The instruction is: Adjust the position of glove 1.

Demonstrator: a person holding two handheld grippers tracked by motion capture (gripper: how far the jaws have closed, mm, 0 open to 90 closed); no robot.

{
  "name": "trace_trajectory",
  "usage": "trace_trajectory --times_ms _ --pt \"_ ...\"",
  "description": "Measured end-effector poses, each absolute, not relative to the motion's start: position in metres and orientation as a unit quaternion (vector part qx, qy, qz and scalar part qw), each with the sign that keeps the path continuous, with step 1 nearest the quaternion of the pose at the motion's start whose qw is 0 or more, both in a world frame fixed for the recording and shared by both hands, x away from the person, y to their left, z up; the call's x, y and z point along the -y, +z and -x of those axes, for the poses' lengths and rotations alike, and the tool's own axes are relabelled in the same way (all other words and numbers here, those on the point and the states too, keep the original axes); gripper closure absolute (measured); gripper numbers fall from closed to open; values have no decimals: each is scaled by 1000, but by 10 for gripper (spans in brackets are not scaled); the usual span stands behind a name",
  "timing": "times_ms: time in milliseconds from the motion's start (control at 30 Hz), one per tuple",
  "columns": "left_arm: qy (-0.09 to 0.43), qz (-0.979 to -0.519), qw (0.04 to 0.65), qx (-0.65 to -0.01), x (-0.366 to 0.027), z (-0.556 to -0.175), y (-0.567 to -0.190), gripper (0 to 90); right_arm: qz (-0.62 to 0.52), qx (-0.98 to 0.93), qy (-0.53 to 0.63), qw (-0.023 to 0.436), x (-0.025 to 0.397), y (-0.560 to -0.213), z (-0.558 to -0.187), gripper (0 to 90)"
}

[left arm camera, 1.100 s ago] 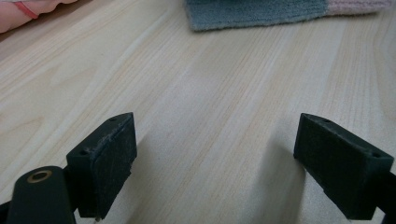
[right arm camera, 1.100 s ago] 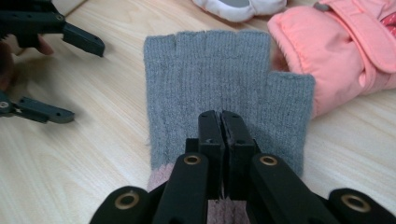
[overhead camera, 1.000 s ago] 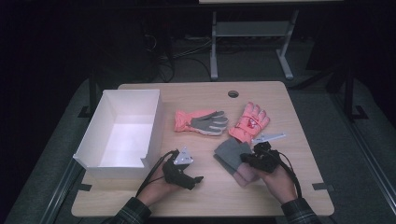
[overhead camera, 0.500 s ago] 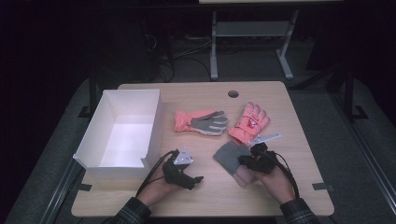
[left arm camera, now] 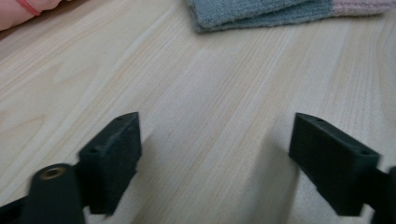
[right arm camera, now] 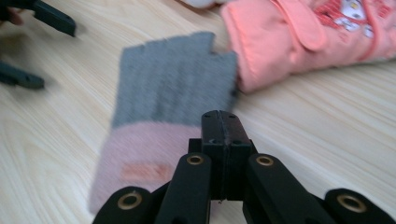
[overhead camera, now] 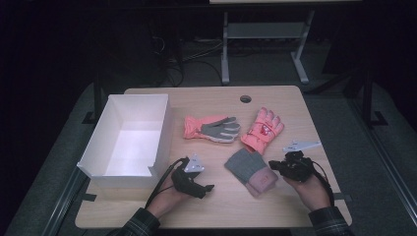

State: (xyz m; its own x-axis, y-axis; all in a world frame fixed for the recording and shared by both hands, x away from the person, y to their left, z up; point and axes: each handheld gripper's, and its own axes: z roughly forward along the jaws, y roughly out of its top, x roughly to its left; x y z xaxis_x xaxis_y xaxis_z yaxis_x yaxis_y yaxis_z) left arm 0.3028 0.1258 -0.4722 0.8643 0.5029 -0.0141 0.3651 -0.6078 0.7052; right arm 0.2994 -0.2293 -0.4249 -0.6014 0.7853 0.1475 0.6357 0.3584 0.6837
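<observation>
A grey knit fingerless glove (overhead camera: pixel 248 169) with a pink cuff lies flat on the wooden table (overhead camera: pixel 221 211) between my two grippers. My right gripper (overhead camera: pixel 271 165) is at the cuff's right edge, jaws pressed together with nothing visible between them; in the right gripper view (right arm camera: pixel 219 122) the tips sit just over that glove (right arm camera: pixel 173 88). My left gripper (overhead camera: pixel 207 188) rests on the table to the glove's left, jaws wide open over bare wood (left arm camera: pixel 215 140). The grey glove (left arm camera: pixel 261 11) lies beyond its tips.
A white open box (overhead camera: pixel 128 135) stands at the left. Two coral-pink winter gloves lie behind the grey one: one with a grey palm (overhead camera: pixel 211 129), one with a printed patch (overhead camera: pixel 261 130). A round cable hole (overhead camera: pixel 245 99) is near the far edge.
My right gripper has drawn back a little to the right, and more of the pink cuff shows. The left gripper has stayed put.
</observation>
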Motion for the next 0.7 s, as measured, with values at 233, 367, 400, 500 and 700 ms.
trace_trajectory --times_ms 233,367,400,500,700 --pt "64 -891 376 -247 -119 -301 -461 610 -441 -825 339 102 246 -435 -301 898" --pt "53 -894 377 -236 -103 -300 -455 876 -435 -833 329 93 248 -442 -300 898" --pt "48 -895 376 -236 -98 -301 -454 876 -435 -834 327 90 248 -443 -299 898" --pt "37 -894 376 -240 -80 -304 -453 895 -431 -838 325 82 249 -446 -300 898" --pt "31 -906 361 -221 -50 -308 -460 894 -419 -844 327 66 245 -450 -306 898"
